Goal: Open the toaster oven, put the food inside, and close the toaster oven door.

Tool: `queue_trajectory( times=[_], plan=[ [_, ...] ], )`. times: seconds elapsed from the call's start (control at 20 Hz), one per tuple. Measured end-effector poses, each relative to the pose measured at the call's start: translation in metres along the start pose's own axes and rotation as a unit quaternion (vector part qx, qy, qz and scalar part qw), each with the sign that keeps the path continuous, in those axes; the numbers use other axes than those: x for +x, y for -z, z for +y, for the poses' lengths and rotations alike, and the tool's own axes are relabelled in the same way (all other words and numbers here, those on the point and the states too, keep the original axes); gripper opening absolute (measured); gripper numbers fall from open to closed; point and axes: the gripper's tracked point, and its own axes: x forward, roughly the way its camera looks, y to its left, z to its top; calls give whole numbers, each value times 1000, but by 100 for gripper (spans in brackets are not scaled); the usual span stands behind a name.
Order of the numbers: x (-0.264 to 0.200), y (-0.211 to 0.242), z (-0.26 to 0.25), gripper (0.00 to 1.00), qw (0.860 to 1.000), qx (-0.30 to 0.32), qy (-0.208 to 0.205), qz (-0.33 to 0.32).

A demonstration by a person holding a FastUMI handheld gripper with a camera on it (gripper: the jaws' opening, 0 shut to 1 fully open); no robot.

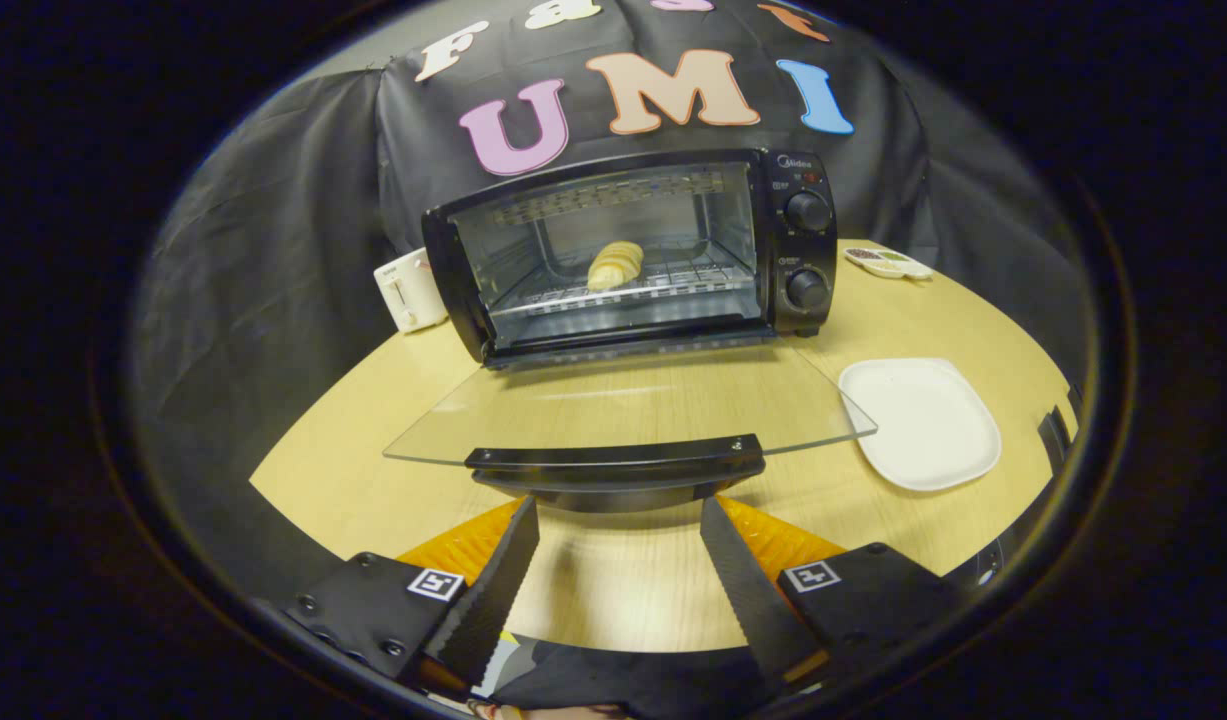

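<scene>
Black cloth, creased and slack, hangs behind a round table [373, 470] of pale wood-grain laminate that takes up the middle and lower part of the frame.

Toaster oven [633, 250]: black box-shaped casing at upper centre, standing on the table. Two round knobs [807, 250] sit one above the other on its right-hand panel. Its door [623, 410] is a flat clear glass pane, folded down level toward the camera, with a black curved handle [618, 462] along its near edge. A wire rack is visible inside the cavity.

Food [615, 264]: one pale yellow, ridged, oblong piece of bread lying on the rack inside the oven, roughly centred.

Plate [921, 422]: white, square with rounded corners, smooth, lying on the table at right, just beside the right corner of the door.

Small dish [888, 263]: white, shallow, with dark and green contents, at upper right past the oven.

Small white appliance [410, 290]: boxy, standing at the oven's left rear corner.

Gripper [620, 520]: at lower centre, fingers spread wide apart and grasping nothing. The inner faces of the fingers [498, 580] are ribbed. Both tips sit just short of the door handle; contact with it cannot be confirmed. Square printed markers are fixed on the gripper body behind each finger.
</scene>
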Motion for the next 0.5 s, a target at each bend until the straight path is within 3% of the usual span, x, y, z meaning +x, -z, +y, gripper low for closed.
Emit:
queue_trajectory(
  times=[0.5],
  plan=[
    [-3, -74, 24, 100, 996, 14, -21, -81]
  ],
)
